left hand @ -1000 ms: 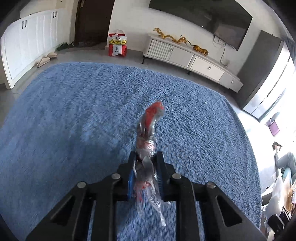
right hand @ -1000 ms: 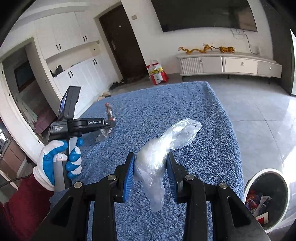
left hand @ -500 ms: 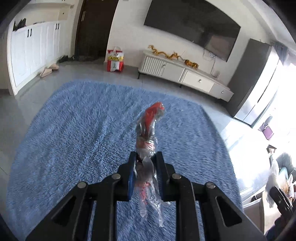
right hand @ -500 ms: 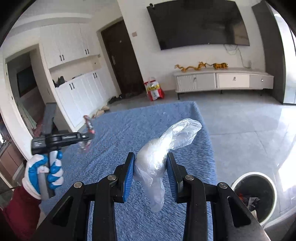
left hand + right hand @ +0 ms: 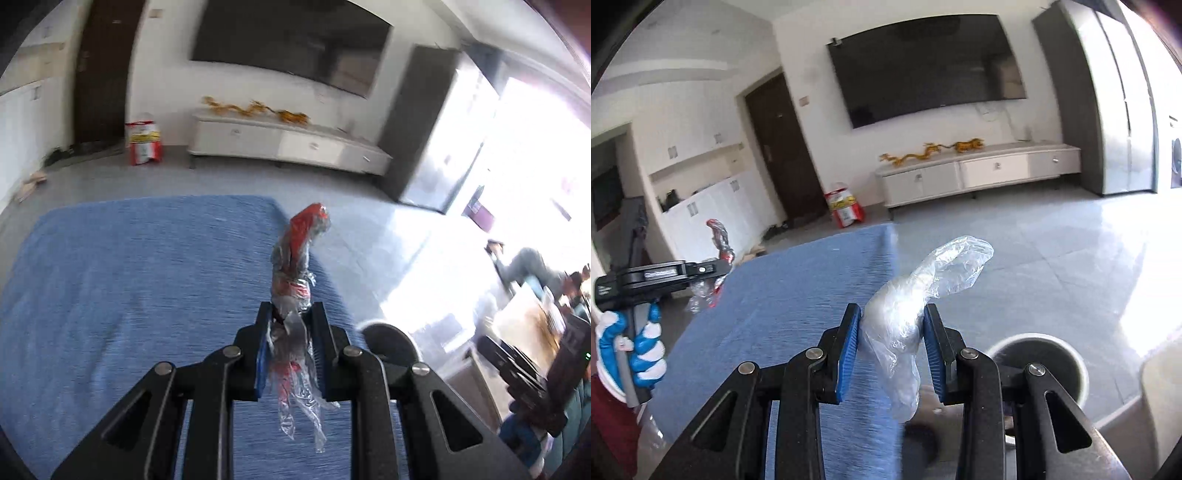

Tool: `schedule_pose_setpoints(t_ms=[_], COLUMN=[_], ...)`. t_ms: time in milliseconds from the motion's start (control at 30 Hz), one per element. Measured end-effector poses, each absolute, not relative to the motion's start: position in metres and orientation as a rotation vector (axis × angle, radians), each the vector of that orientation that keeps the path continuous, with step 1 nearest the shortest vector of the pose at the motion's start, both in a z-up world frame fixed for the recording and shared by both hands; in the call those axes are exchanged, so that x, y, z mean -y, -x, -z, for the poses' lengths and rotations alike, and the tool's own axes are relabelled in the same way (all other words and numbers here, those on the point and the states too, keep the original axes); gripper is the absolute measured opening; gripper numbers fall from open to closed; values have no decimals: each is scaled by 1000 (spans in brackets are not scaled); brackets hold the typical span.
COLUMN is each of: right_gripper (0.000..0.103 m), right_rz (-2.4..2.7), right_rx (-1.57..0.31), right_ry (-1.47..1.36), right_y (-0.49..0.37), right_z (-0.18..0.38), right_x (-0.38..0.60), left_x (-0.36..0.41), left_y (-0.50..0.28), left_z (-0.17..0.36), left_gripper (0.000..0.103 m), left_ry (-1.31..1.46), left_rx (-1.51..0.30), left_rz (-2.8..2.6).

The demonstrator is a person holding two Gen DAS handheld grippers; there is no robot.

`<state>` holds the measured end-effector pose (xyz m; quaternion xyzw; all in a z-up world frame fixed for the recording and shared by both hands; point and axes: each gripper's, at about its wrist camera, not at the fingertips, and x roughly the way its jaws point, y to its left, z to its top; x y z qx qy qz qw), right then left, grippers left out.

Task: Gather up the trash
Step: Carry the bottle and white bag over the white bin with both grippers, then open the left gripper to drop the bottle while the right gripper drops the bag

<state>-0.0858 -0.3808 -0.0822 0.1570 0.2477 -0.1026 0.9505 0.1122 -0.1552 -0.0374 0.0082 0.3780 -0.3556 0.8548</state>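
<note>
1. Right wrist view: right gripper (image 5: 892, 345) clamped on a crumpled clear plastic bag (image 5: 923, 291), blue pads pressing both sides, loose end hanging below the jaws, upper end poking up and to the right.
2. Same view: trash bin (image 5: 1039, 341), white rim and dark inside, sits on the grey tile floor (image 5: 1052, 251) just right of the jaws and below them, partly behind the right finger; contents too dark to read.
3. Left wrist view: left gripper (image 5: 291, 350) pinched shut on a red-and-clear plastic wrapper (image 5: 297, 258), long axis running straight out along the fingers, crinkled tail dangling beneath.
4. Left wrist view again: only a blurred arc of the bin's rim shows, low and right of the jaws, at the edge of the blue carpet (image 5: 129, 277).
5. Seen from the right wrist, the left gripper is out to the left over the carpet, gloved hand (image 5: 631, 347) on its handle, well apart from the bin.
6. Judgement: right arm nearer the bin, so likely first to drop; needs a short shift rightward and down before letting go, left to follow across the carpet edge.
</note>
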Motion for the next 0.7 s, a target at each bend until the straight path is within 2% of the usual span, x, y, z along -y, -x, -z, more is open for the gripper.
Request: schedule_pose_setpoints(t_ms=[367, 700], right_gripper=[35, 35], right_rz=[353, 406], right_rx=[-632, -765], right_ry=[-312, -330], right_y=[82, 57], right_z=[135, 191], right_x=[467, 521], left_x=[329, 425], left_y=[-92, -90], left_z=[88, 142], left_gripper=[19, 21], left_ry=[-175, -205], left_rx=[-963, -1095], left_rz=[941, 1015])
